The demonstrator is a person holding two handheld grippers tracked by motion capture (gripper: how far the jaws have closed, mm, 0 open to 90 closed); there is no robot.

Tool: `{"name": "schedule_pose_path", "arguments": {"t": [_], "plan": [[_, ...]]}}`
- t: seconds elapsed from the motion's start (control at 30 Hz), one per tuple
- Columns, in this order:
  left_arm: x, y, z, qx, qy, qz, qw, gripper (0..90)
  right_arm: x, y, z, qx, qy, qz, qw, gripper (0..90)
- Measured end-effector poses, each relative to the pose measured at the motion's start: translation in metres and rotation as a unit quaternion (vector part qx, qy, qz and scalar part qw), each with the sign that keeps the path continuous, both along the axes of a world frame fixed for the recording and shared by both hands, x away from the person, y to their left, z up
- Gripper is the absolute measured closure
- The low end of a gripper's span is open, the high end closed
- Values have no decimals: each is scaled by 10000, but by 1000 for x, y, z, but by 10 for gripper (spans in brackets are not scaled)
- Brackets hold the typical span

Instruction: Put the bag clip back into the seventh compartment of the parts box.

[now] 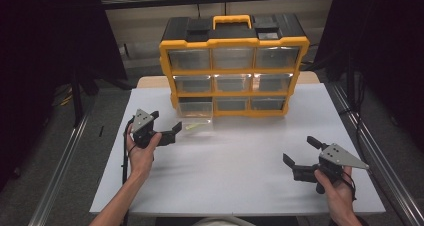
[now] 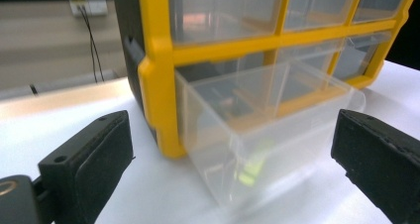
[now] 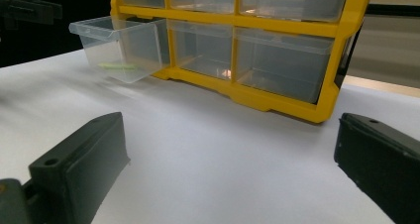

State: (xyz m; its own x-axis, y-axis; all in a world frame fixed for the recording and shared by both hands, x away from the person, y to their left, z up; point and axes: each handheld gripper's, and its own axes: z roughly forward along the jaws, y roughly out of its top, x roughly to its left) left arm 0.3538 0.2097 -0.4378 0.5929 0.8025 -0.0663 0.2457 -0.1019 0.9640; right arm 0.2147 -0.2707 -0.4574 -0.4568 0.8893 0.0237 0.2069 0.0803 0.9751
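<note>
White table [image 1: 240, 171], dark curtains [image 1: 45, 46] around

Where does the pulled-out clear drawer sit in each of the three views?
High view: the open drawer sits left of centre, bottom-left of the yellow organizer.
Left gripper view: centre, between the jaws.
Right gripper view: upper left.
Shared landmark: the green item inside it.
</note>
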Motion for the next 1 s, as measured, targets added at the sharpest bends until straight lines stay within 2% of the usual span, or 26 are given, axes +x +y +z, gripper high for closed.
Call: {"name": "schedule_pose_path", "arguments": {"t": [0.1,0.17,0.2,0.23,0.27,0.3,0.33,0.37,0.5,0.57,0.73,0.83,1.0], "plan": [[-7,4,-3,-26,72,30,10000,28,0,0,0,-8,-3,-29,10000,0],[-11,5,-5,-214,-14,134,9997,33,1,0,0,9,44,-39,10000,0],[-13,7,-6,-229,-67,132,9996,34,1,-1,0,4,55,-36,10000,0],[-15,5,-7,-358,-97,246,9990,35,2,-1,-1,-9,33,-60,10000,0],[-17,9,-8,-279,-141,100,9995,35,2,-1,-1,-4,55,-59,10000,0],[-19,11,-8,-302,-140,109,9994,41,2,0,-1,2,69,-66,10000,0],[-21,13,-9,-256,-260,173,9992,57,2,-1,-1,-1,69,-73,10000,0],[-23,15,-10,-92,-358,239,9990,60,2,-1,-1,-9,57,-79,10000,0],[-29,24,-14,-207,-283,22,9994,58,2,-1,-1,-5,48,-101,9999,0],[-34,27,-15,-242,-272,17,9993,61,2,-1,-1,-7,37,-107,9999,0],[-48,32,-12,-138,-248,-22,9996,61,2,-1,-1,-6,40,-102,9999,0],[-56,37,-10,-113,-231,61,9997,59,2,-1,-1,11,33,-114,9999,0],[-65,47,-10,48,-337,63,9994,56,1,-2,0,-4,37,-142,9999,0]]}}
